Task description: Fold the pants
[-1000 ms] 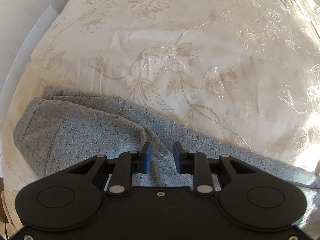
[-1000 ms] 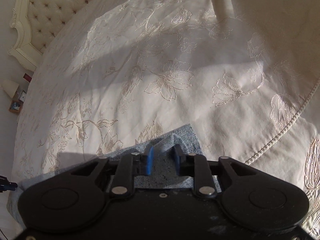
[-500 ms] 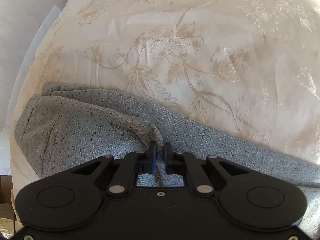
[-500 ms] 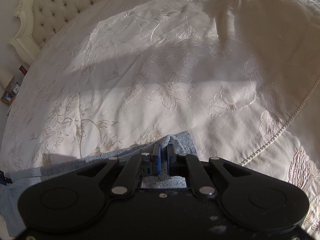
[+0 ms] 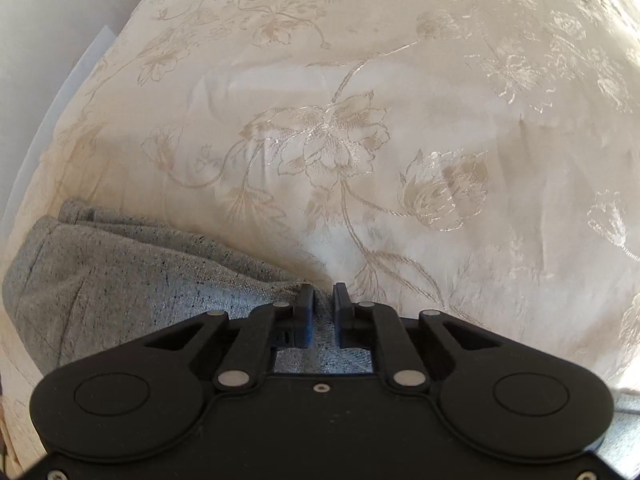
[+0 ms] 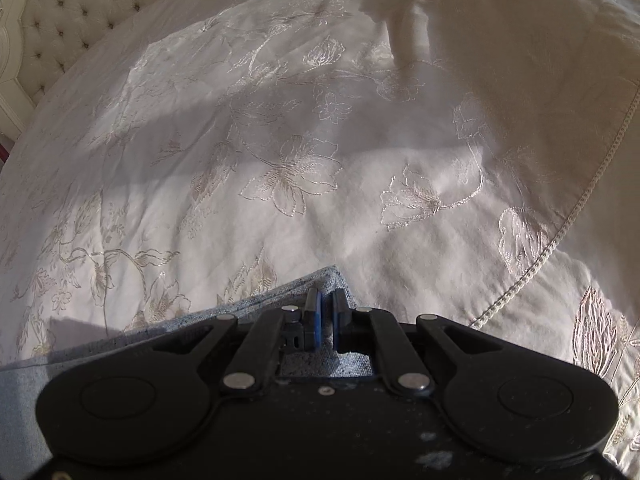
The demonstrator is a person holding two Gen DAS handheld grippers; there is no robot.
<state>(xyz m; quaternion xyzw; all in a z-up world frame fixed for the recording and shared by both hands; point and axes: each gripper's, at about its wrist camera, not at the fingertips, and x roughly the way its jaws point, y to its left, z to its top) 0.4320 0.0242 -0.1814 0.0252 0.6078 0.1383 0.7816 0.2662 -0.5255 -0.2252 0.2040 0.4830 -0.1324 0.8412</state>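
- One pair of grey flecked pants (image 5: 120, 280) lies on one cream bedspread (image 5: 360, 140) embroidered with flowers; in the left wrist view the cloth fills the 7 to 9 o'clock part and runs under the tool.
- Two grippers in all, each with two fingers.
- The left gripper (image 5: 323, 300) points steeply down at the pants' folded edge. Its jaws are opening, a narrow gap between them, and grey cloth sits in that gap; I cannot tell whether the pads press on it.
- The right gripper (image 6: 326, 304) is clenched on a corner of the pants (image 6: 256, 304), the cloth pinched between one blue pad and one dark pad.
- In the right wrist view the pants stretch away toward 8 o'clock.
- One tufted headboard (image 6: 80, 8) stands at 11 o'clock.
- One corded trim (image 6: 560, 240) curves across the bedspread at 3 o'clock.
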